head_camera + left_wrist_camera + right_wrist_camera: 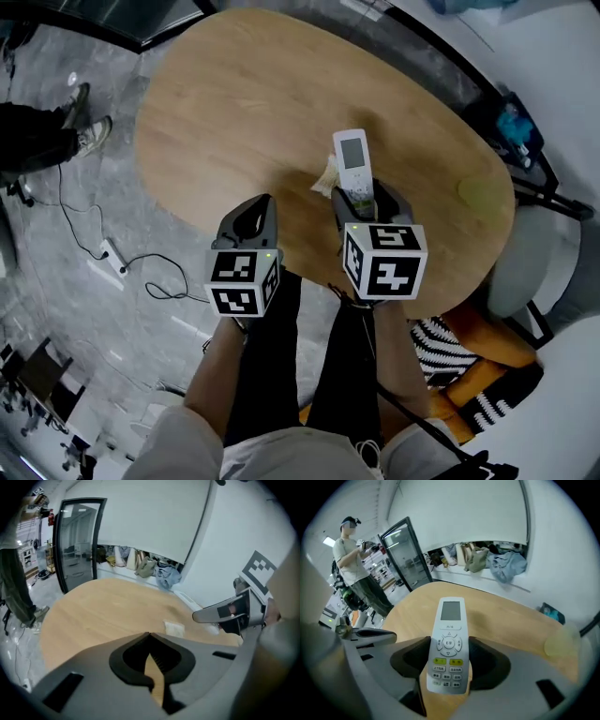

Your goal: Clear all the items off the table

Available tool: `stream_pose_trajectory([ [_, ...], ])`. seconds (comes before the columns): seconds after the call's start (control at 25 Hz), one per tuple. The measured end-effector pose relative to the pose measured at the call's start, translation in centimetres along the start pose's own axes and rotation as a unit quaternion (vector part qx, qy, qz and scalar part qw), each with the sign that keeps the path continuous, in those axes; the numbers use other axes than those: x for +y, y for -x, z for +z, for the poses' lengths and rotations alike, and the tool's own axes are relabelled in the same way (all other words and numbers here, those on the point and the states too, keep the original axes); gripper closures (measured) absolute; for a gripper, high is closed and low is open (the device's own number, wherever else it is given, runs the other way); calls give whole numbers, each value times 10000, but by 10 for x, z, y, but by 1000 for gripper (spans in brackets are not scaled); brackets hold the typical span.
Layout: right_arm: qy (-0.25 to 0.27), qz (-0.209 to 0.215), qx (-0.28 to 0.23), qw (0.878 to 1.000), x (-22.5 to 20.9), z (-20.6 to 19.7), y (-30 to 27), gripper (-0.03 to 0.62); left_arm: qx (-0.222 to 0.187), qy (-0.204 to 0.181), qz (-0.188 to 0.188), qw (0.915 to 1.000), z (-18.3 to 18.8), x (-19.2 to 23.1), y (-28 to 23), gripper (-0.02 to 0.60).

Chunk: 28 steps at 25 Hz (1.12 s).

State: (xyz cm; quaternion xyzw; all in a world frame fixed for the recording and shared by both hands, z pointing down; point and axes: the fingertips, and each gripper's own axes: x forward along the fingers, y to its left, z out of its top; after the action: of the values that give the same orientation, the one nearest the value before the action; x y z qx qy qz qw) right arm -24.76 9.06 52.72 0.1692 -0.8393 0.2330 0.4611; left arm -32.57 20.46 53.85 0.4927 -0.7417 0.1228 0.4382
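The right gripper (371,201) is clamping its jaws on the lower half of a white remote (449,639), its grey screen end sticking out over the tabletop (234,103). The left gripper (149,638) is hanging beside it, jaws meeting at the tips. Its view is showing a pale packet (174,628) lying on the wood; the right gripper view is showing instead the remote's yellow-green buttons and a yellowish disc (558,643) farther off.
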Motion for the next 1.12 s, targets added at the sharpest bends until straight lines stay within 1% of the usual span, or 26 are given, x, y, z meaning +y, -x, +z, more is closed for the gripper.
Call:
stream_pose_trajectory([
  [0.12,-420,-231,-136,9988,-41,-20,37,324,149,-330,-340,9988,0,-55,-12,574],
  [0.24,-761,-405,-238,9960,-78,-44,73,324,301,-728,-668,9947,-2,-113,-20,574],
  [0.36,-1138,-559,-338,9914,-119,-70,107,324,443,-1126,-943,9882,-6,-173,-27,574],
  [0.48,-1588,-758,-424,9835,-157,-103,140,324,565,-1509,-1215,9794,-14,-229,-33,574],
  [0.68,-2308,-1196,-606,9637,-218,-163,193,324,721,-2060,-1662,9616,-34,-318,-44,574],
  [0.88,-2949,-1606,-713,9392,-276,-219,239,324,835,-2419,-2073,9442,-56,-402,-51,574],
  [1.0,-3241,-1765,-775,9262,-297,-241,256,324,920,-2630,-2249,9337,-68,-436,-53,574],
  [1.12,-3437,-1867,-838,9165,-313,-256,264,324,1009,-2768,-2346,9264,-77,-460,-56,574],
])
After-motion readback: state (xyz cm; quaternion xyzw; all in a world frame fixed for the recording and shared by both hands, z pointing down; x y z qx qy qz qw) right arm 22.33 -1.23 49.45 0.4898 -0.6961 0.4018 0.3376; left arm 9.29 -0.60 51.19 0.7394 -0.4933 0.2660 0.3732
